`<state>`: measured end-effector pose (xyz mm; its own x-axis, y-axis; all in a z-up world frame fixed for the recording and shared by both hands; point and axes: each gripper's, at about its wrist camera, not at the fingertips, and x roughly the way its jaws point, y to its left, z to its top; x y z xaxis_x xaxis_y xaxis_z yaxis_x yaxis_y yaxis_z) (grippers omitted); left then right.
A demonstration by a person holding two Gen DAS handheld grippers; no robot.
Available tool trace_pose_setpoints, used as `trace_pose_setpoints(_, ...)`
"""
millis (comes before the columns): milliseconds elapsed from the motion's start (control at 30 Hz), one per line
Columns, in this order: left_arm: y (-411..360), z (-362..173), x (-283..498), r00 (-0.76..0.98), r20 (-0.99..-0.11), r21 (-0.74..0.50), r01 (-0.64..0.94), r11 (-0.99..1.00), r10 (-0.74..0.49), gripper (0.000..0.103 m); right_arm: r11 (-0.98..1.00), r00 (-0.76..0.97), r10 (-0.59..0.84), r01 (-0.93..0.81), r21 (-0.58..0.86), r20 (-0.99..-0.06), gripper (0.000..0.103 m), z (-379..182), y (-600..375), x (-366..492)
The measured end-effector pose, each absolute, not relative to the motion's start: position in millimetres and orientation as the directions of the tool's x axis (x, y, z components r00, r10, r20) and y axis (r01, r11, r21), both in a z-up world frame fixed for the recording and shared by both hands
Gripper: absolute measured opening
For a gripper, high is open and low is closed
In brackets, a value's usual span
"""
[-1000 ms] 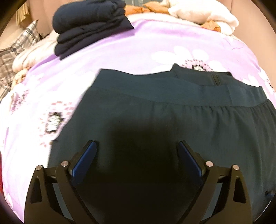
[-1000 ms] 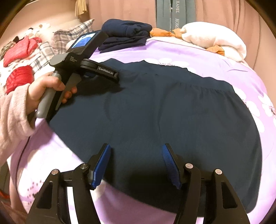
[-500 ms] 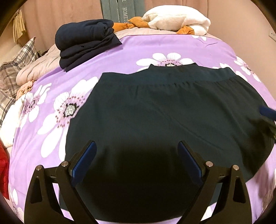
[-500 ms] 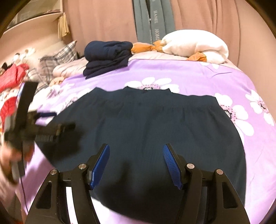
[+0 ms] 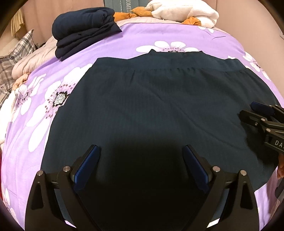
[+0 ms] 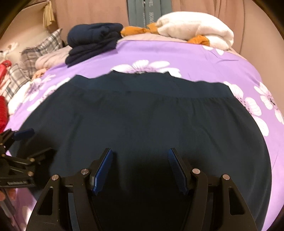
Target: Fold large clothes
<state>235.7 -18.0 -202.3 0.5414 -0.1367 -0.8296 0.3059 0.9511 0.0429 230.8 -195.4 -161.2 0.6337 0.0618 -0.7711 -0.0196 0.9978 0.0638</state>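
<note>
Dark teal skirt [image 5: 156, 113] lies spread flat on the bed's purple floral bedspread [image 5: 159, 35], waistband [image 5: 177, 64] at the far edge, hem toward the near side. It covers most of the middle of the bed.

Left gripper [image 5: 140, 170]: jaws wide apart, nothing between the blue pads, over the near part of the skirt, tilted down at it. Contact with the fabric: can't tell, since its own shadow covers that patch.

Right gripper [image 6: 141, 168]: jaws parted but narrower than the left, nothing pinched, also over the near part of the skirt. In the left wrist view it shows at the right edge [image 5: 262, 113], above the skirt's right side. In the right wrist view the left gripper [image 6: 23, 147] shows at the left edge by the skirt's left side, a bit blurred.

Far left of the bed: folded navy stack [image 5: 83, 32]. Far right: white fluffy blanket [image 6: 195, 28] with orange cloth [image 6: 134, 31] beside and under it. Plaid pillows [image 6: 40, 49] off to the left. Pink curtain [image 6: 92, 12] behind.
</note>
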Motion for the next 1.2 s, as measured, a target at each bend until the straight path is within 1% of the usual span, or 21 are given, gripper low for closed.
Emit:
trace_pose_setpoints(400,-11.0,-205.7,237.0,0.541,-0.832,0.042,0.288,0.957,-0.126,0.101,1.0,0.642,-0.005,-0.01,-0.015,-0.767,0.064,-161.4,-212.0,225.9)
trace_pose_setpoints(600,-5.0,-205.5,239.0,0.537,-0.835,0.032,0.273,0.961,-0.125,0.101,1.0,0.648,-0.024,0.01,-0.023,-0.761,0.064,-159.5,-228.2,221.5)
trace_pose_setpoints(733,-1.3,-206.0,239.2,0.537,-0.834,0.024,0.268,0.963,-0.128,0.102,0.996,0.645,-0.084,0.054,-0.064,-0.759,0.064,-156.5,-241.2,219.3)
trace_pose_setpoints(833,-0.5,-205.5,238.3,0.54,-0.833,0.029,0.268,0.963,-0.125,0.102,0.993,0.635,-0.108,0.102,-0.055,-0.765,0.067,-157.0,-259.7,216.6)
trace_pose_setpoints(967,1.7,-205.1,237.7,0.543,-0.831,0.032,0.262,0.965,-0.12,0.102,0.987,0.635,-0.108,0.162,-0.005,-0.765,0.067,-158.2,-286.6,209.4)
trace_pose_setpoints(1000,2.8,-205.0,237.7,0.543,-0.831,0.032,0.261,0.965,-0.119,0.102,0.984,0.635,-0.106,0.175,0.009,-0.765,0.069,-158.5,-293.1,207.2)
trace_pose_setpoints(1067,4.4,-204.8,237.0,0.545,-0.83,0.034,0.258,0.965,-0.117,0.102,0.981,0.64,-0.085,0.188,0.048,-0.764,0.069,-158.1,-301.2,201.8)
trace_pose_setpoints(1200,6.7,-203.9,235.7,0.547,-0.83,0.04,0.253,0.967,-0.108,0.102,0.977,0.643,-0.089,0.204,0.058,-0.76,0.069,-158.1,-306.4,194.9)
